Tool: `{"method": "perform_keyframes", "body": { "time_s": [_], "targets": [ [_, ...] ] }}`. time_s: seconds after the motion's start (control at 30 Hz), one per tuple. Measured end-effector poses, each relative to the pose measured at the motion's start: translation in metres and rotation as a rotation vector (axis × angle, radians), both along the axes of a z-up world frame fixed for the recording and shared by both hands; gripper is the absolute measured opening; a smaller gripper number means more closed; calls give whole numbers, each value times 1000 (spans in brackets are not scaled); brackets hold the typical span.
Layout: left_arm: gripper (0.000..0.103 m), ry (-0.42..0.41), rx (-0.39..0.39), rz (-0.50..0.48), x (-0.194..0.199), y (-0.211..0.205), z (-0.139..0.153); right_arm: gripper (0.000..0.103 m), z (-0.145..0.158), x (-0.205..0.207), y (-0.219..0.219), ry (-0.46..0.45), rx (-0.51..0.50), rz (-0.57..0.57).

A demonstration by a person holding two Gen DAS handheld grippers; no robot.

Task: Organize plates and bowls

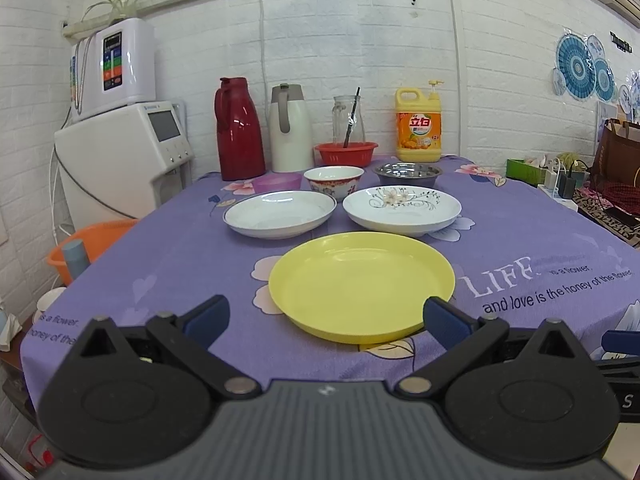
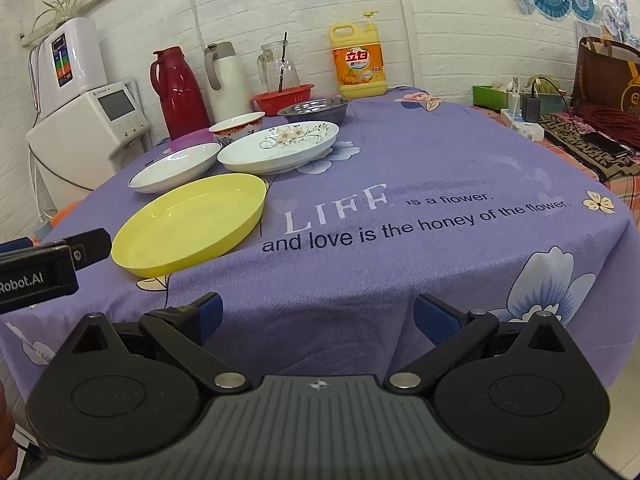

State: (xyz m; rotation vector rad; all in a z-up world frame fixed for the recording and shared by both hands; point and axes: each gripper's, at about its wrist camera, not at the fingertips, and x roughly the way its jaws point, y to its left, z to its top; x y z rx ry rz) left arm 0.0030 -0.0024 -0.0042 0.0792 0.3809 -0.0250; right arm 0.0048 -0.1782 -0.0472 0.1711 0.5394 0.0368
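A yellow plate lies nearest on the purple tablecloth. Behind it are a plain white plate and a flowered white plate. Further back stand a purple bowl, a red-patterned white bowl and a steel bowl. My left gripper is open and empty, just before the yellow plate's near rim. My right gripper is open and empty above the table's front edge, right of the plates.
A red thermos, a white thermos, a glass jug, a red basket and a yellow detergent bottle line the back wall. An orange basin sits left of the table. Clutter lies at the right.
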Motion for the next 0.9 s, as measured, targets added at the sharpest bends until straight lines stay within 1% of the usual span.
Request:
{"method": "perform_keyframes", "body": {
  "time_s": [0.9],
  "targets": [
    [103, 25, 0, -1, 1, 0, -7, 103, -2, 1, 4, 17, -4, 15]
  ]
}}
